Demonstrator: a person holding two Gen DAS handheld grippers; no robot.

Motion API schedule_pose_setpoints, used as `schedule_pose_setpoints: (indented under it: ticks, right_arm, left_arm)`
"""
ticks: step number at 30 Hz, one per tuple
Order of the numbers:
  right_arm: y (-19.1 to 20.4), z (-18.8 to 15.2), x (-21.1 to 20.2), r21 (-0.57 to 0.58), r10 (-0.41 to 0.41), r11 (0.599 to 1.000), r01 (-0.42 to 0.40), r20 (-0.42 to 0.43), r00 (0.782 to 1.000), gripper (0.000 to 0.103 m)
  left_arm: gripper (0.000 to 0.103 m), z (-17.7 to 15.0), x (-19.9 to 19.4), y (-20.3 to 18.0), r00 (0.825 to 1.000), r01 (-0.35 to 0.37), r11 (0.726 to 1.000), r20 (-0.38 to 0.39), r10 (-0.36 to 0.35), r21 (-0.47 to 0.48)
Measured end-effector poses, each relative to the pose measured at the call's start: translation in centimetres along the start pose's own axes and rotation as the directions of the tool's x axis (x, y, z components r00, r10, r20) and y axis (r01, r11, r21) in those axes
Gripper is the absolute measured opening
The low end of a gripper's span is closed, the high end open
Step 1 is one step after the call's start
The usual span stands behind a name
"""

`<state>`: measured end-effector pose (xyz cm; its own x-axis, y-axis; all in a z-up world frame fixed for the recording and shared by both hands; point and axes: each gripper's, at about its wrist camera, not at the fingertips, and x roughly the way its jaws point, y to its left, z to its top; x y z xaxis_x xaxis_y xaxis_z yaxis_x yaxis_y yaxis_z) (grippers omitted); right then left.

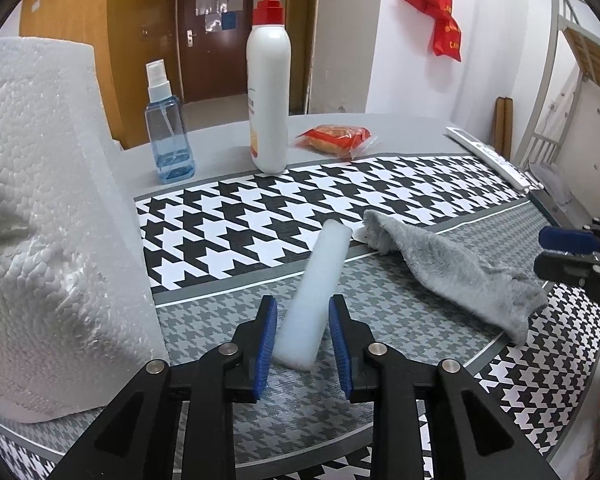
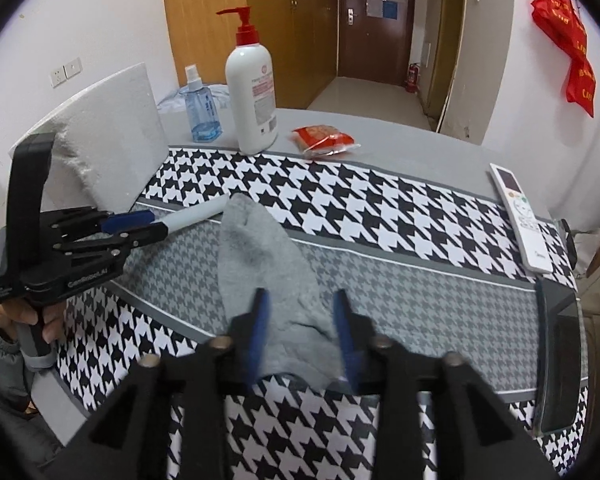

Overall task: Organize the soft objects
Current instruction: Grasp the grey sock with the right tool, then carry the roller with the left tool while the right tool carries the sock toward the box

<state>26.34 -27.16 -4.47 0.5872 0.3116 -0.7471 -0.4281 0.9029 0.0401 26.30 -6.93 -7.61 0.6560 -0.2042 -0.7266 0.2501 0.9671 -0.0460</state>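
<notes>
Risk lay with the white translucent foam bar (image 1: 320,292) near the counter's near edge, standing between the released jaws of the left gripper (image 1: 303,334), while the fuzzy grey sock (image 2: 260,276) beside it could snag on the right gripper's (image 2: 300,336) parted jaws.

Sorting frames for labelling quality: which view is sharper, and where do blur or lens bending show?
Left wrist view: sharp; the foam strip and the left hand-held gripper are crisp; the table edge bows. Right wrist view: softer; the right hand-held gripper is smeared, the grey sock fairly clear; black corners in both.
</notes>
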Motion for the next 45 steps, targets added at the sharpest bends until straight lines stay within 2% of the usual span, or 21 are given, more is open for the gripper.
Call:
schedule_pose_setpoints:
  ticks: [3,10,14,17,21,25,31,33,35,38,39,41,43,45]
  right_arm:
    - [0.6,0.2,0.4,-0.019,0.024,1.000,-0.024,0.017,1.000,0.050]
    - [1.9,1.0,3.1,-0.062,0.075,0.995,-0.076,-0.018,0.997,0.050]
    - [1.7,1.0,3.8,-0.055,0.112,0.992,-0.113,-0.024,0.993,0.050]
    - [1.9,1.0,4.3,-0.066,0.110,0.991,-0.113,-0.037,0.993,0.051]
    - [2.0,1.0,4.7,-0.071,0.121,0.990,-0.124,-0.043,0.992,0.051]
    - [1.9,0.9,5.0,-0.071,0.119,0.990,-0.122,-0.047,0.992,0.063]
    - [1.3,0.7,6.0,-0.052,0.115,0.991,-0.119,-0.073,0.991,0.063]
    - [1.4,0.7,6.3,-0.055,0.111,0.992,-0.116,-0.081,0.991,0.063]
    - [1.5,0.7,6.4,-0.060,0.104,0.992,-0.110,-0.084,0.991,0.063]
    - [1.8,0.7,6.5,-0.080,0.083,0.993,-0.090,-0.082,0.993,0.063]
    - [1.9,0.7,6.6,-0.088,0.074,0.993,-0.081,-0.082,0.994,0.062]
    - [2.1,0.7,6.5,-0.099,0.051,0.993,-0.059,-0.080,0.995,0.047]
    - [2.0,0.8,6.4,-0.091,0.057,0.994,-0.064,-0.081,0.995,0.024]
    - [2.0,0.8,6.4,-0.089,0.056,0.994,-0.064,-0.085,0.995,0.015]
  left_arm:
    - [0.037,0.1,0.2,-0.2,1.000,0.018,1.000,-0.007,-0.018,0.002]
    - [0.041,0.5,0.9,-0.2,0.999,0.037,0.999,-0.024,-0.037,-0.004]
    - [0.042,0.7,1.0,-0.4,0.999,0.033,0.999,-0.024,-0.033,0.000]
    - [0.049,0.7,1.4,-0.6,0.999,0.020,1.000,-0.030,-0.019,0.007]
    - [0.049,0.7,1.7,-0.4,0.999,0.016,1.000,-0.045,-0.016,-0.002]
    - [0.049,0.7,2.0,-0.5,0.998,0.011,1.000,-0.061,-0.011,0.005]
    - [0.049,0.7,2.3,-0.9,0.998,-0.004,1.000,-0.066,0.005,0.019]
    - [0.044,0.7,2.4,-1.0,0.998,-0.019,0.999,-0.067,0.021,0.025]
    - [0.032,0.8,2.4,-0.7,0.997,-0.042,0.999,-0.063,0.043,0.012]
    - [0.026,0.7,2.2,-0.3,0.998,-0.030,1.000,-0.059,0.030,0.004]
    - [0.024,0.7,2.2,-0.3,0.998,-0.030,1.000,-0.058,0.030,0.005]
    - [0.021,0.6,1.9,-0.2,0.998,-0.031,1.000,-0.047,0.030,-0.002]
    - [0.020,0.5,1.6,0.0,0.999,-0.026,1.000,-0.043,0.026,-0.004]
    - [0.018,0.4,1.2,0.1,0.999,-0.025,1.000,-0.036,0.025,-0.004]
